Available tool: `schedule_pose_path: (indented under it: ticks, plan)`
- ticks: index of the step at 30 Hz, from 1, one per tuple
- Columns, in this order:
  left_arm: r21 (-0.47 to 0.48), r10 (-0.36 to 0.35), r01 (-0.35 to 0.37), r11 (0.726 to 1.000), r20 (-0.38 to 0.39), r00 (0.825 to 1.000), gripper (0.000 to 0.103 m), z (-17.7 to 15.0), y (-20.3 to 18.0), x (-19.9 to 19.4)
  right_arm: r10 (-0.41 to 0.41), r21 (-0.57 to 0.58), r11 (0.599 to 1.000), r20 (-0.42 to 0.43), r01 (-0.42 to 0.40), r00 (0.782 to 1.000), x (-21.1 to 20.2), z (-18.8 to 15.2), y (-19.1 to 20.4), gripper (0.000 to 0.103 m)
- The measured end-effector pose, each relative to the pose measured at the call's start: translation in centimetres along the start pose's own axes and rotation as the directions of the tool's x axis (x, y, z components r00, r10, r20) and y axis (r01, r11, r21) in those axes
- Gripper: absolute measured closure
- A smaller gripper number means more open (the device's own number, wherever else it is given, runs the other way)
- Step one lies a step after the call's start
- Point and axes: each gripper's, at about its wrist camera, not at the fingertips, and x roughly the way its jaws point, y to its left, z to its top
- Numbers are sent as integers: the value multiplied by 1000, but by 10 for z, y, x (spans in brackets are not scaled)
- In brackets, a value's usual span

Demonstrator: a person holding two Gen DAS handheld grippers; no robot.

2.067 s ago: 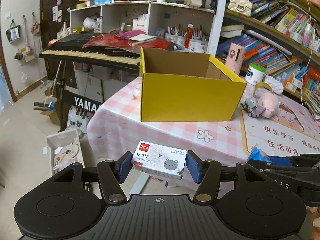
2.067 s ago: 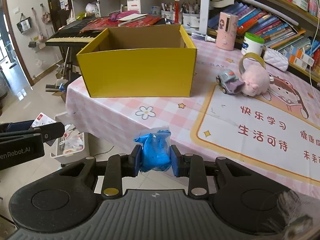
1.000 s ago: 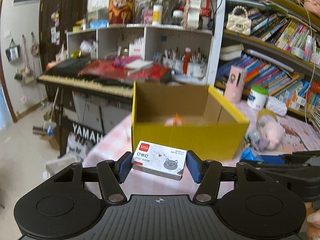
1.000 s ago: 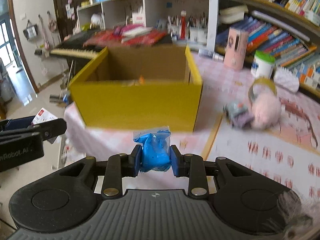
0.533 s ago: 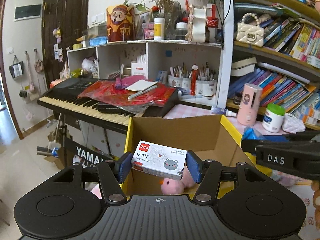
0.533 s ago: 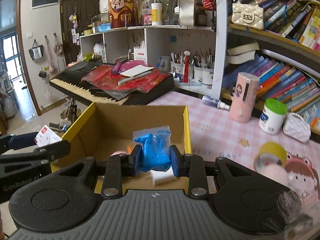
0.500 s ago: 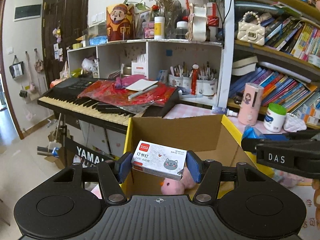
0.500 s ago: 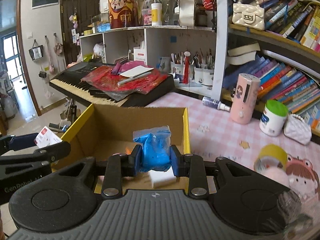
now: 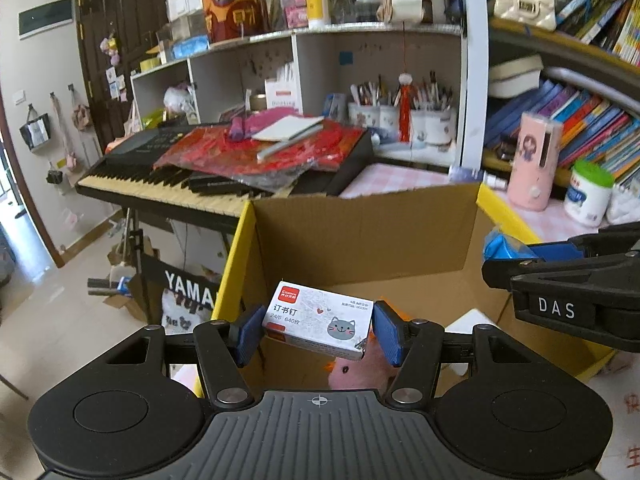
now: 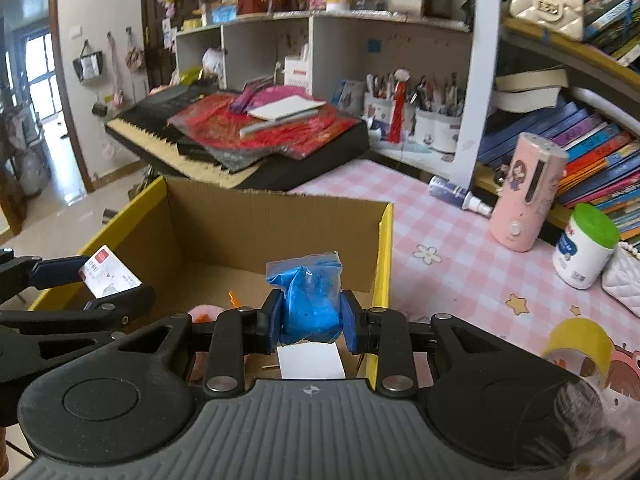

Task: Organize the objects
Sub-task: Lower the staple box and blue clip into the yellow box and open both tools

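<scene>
My left gripper (image 9: pixel 318 330) clamps staple box (image 9: pixel 318 319), right gripper (image 10: pixel 310 322) clamps blue bag (image 10: pixel 308 298); both hover over open cardboard box (image 10: pixel 276 228). Pink toy (image 9: pixel 358 368), white block (image 10: pixel 311 361) already inside. I judge drops remain; tape roll (image 10: pixel 580 340), bottle (image 10: pixel 528 196) left on table (image 10: pixel 436 236).

**Crowded study corner by daylight**

Beside a dark wooden door (image 9: pixel 120 40), a pale wall (image 9: pixel 36 76) with small bags on hooks. Below, a shiny light floor (image 9: pixel 52 320). Against the wall, a black keyboard (image 9: pixel 168 176) on a stand, covered partly with red cloth (image 9: pixel 260 152). Behind, a white cubby shelf (image 9: pixel 320 64) with pen cups (image 9: pixel 400 116). To the right, bookshelves (image 10: pixel 580 128) full of colourful books. In front, a table with pink checked cloth (image 10: pixel 432 232). Daylight from a window (image 10: pixel 40 76) far left.
</scene>
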Motion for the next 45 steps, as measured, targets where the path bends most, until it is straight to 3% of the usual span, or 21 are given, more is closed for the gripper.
schedule_pose_path:
  ticks: [9,21,29,36,45]
  plan:
    - [6,9,-9,1000,-61,998,45,-7,-4,18,42,-66,997,-74,-47,996,27,-4,7,75]
    - [46,13,-11,999,-46,999,43,-6,-11,21,50,-132,989,-84,-60,995,40,1,9,75]
    - [97,3,-5,995,18,1000,24,-5,-18,6,55,-132,989,-87,-66,995,42,2,9,75]
    - [98,7,-10,995,35,999,18,-6,-19,-1,50,-140,988,-93,-63,994,43,3,9,74]
    - [82,1,-5,997,55,998,16,-7,-17,-15,40,-108,993,-56,-46,998,29,3,7,60]
